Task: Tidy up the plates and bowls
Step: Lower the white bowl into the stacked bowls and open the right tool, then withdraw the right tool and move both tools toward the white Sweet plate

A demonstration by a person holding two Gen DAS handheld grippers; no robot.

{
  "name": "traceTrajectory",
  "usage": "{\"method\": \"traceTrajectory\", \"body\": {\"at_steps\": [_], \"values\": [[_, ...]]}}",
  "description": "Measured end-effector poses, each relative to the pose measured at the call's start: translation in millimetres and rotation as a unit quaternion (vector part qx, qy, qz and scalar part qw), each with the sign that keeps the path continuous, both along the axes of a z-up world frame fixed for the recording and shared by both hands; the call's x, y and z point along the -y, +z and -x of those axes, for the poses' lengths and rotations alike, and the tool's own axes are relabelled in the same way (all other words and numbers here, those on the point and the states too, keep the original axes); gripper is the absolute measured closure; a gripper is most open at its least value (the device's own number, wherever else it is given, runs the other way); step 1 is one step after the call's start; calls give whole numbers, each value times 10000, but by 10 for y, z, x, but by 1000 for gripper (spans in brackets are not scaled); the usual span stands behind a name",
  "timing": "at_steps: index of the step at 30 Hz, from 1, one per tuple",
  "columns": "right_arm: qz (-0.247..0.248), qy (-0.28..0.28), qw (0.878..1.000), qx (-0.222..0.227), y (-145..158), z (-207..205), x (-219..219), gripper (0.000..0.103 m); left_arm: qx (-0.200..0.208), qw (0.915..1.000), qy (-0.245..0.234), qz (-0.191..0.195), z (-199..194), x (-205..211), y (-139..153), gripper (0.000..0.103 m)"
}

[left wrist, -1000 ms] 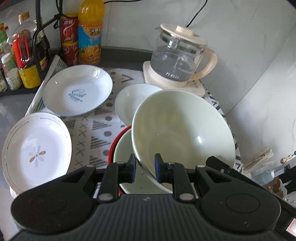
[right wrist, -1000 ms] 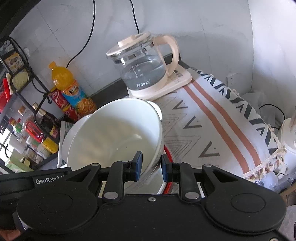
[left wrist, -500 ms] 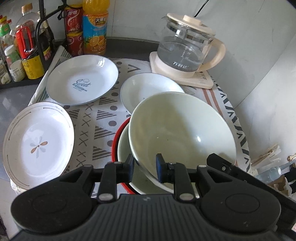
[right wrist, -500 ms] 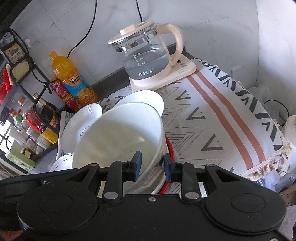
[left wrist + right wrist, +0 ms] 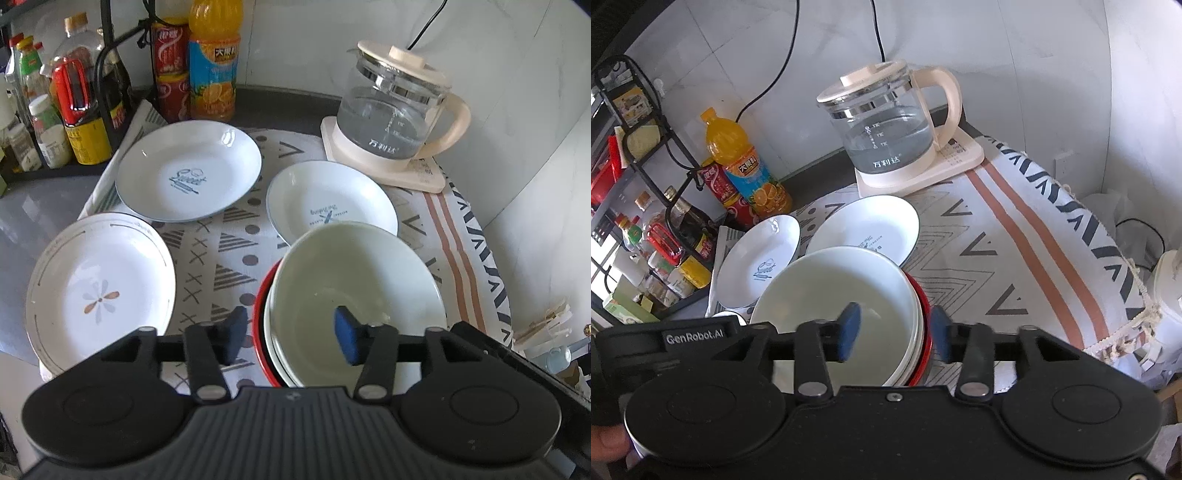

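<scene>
Patterned cloth (image 5: pixel 229 254) spread over a dark counter, carrying plates and a bowl stack. Near the cloth's front edge, a pale green bowl (image 5: pixel 354 295) nested upright in a white bowl, itself inside a red-rimmed bowl (image 5: pixel 260 317).

Left gripper (image 5: pixel 290 334) spread wide open, its two blue pads either side of the stack's near rim: one outside to the left, one over the green bowl's interior, neither clearly touching. Right gripper (image 5: pixel 892 330) likewise wide open, straddling the stack's right rim, one pad inside, one outside.

Just behind the stack, a small white plate with blue lettering (image 5: pixel 332 205). Toward the cloth's back left corner, a larger white plate marked "Sweet" (image 5: pixel 188 171). At the front left edge, a flower-patterned plate (image 5: pixel 99 288). At the back right, a glass kettle (image 5: pixel 395 107) on its cream base. Orange drink bottle (image 5: pixel 214 59) and red cans (image 5: pixel 170 70) along the back wall.
</scene>
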State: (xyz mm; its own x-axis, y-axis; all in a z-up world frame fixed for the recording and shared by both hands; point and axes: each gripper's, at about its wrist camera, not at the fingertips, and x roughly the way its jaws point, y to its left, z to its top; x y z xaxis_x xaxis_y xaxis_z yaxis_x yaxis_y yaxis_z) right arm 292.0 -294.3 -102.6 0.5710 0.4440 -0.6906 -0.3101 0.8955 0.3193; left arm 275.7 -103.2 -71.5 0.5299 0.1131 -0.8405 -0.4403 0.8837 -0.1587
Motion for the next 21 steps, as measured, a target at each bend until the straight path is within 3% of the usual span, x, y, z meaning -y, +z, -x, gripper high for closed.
{"method": "traceTrajectory", "body": {"at_steps": [3, 9, 15, 19, 21], "values": [[33, -5, 10000, -7, 0, 28, 21, 54, 30, 10000, 11, -30, 32, -20, 21, 43], [62, 17, 10000, 20, 11, 127, 11, 49, 56, 10000, 54, -43, 156, -76, 38, 40], [121, 186, 9997, 59, 37, 270, -82, 33, 123, 9998, 154, -43, 340, -174, 65, 39], [112, 290, 9995, 98, 60, 366, -144, 23, 171, 9996, 236, -61, 476, -242, 92, 23], [110, 362, 9992, 118, 65, 410, -181, 21, 182, 9996, 234, -46, 549, -280, 98, 22]]}}
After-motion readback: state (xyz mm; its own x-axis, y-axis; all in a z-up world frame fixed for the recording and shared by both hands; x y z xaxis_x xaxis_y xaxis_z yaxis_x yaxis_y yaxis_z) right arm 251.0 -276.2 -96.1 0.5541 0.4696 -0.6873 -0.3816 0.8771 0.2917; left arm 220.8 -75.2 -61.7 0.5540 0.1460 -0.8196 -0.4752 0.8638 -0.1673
